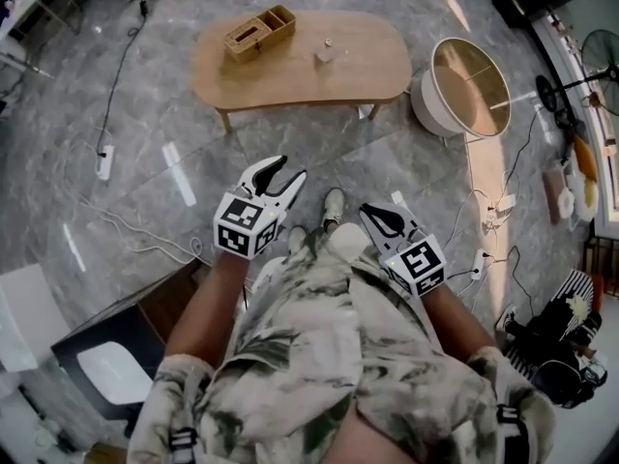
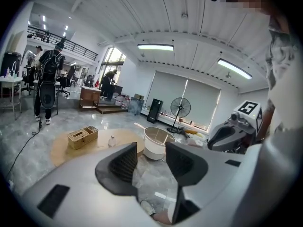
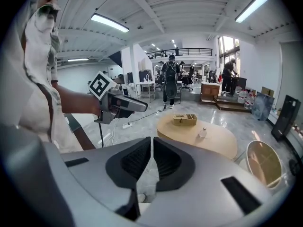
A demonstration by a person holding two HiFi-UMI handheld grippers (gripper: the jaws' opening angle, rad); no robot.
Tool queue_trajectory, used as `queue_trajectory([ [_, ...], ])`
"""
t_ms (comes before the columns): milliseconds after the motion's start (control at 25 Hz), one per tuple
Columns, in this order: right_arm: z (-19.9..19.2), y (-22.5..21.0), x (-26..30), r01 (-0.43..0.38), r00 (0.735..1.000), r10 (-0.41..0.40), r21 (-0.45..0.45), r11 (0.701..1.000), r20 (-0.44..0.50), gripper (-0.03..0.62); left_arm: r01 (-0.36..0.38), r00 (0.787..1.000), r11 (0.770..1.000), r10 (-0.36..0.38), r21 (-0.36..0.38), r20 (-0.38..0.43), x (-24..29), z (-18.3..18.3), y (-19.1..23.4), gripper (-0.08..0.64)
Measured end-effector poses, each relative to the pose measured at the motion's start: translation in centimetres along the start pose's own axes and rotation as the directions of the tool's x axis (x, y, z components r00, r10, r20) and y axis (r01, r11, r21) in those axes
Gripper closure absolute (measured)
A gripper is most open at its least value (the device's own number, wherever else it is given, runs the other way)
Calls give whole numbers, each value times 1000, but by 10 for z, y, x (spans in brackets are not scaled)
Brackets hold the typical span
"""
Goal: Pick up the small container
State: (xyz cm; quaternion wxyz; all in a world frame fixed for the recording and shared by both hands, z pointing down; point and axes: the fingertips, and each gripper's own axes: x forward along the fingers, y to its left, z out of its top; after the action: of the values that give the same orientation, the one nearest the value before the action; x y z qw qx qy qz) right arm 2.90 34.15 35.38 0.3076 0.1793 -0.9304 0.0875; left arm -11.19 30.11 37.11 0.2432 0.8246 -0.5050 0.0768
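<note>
The small container (image 1: pixel 325 54), a little clear bottle with a white cap, stands on the oval wooden table (image 1: pixel 368 66) far ahead of me. It also shows in the left gripper view as the bottle (image 2: pixel 112 140) and in the right gripper view as the bottle (image 3: pixel 203 132). My left gripper (image 1: pixel 288 169) is held at waist height with its jaws open and nothing between them (image 2: pixel 151 157). Beside it, my right gripper (image 1: pixel 369 212) is shut and empty (image 3: pixel 152 148). Both are well short of the table.
A wicker basket (image 1: pixel 259 33) with two compartments sits on the table's left part. A round white drum with a tan top (image 1: pixel 464 85) stands to the right of the table. Cables and power strips (image 1: pixel 104 160) lie on the marble floor. A dark stand (image 1: pixel 106 356) is at my lower left.
</note>
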Motion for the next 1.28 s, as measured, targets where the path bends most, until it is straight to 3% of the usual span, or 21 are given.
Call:
queue_trajectory([
  [200,4,-39,15,-19,1000,18,6,1000,14,552,-23,1000,1000,24,5,-18,35,12,16,365],
  [840,5,-245,45,-49,999,48,67,997,10,558,-50,990,998,53,28,-130,237,75,61,365],
  [1280,-11,-328,77,-42,999,45,134,990,-17,558,-94,980,994,102,52,-171,350,83,121,365],
])
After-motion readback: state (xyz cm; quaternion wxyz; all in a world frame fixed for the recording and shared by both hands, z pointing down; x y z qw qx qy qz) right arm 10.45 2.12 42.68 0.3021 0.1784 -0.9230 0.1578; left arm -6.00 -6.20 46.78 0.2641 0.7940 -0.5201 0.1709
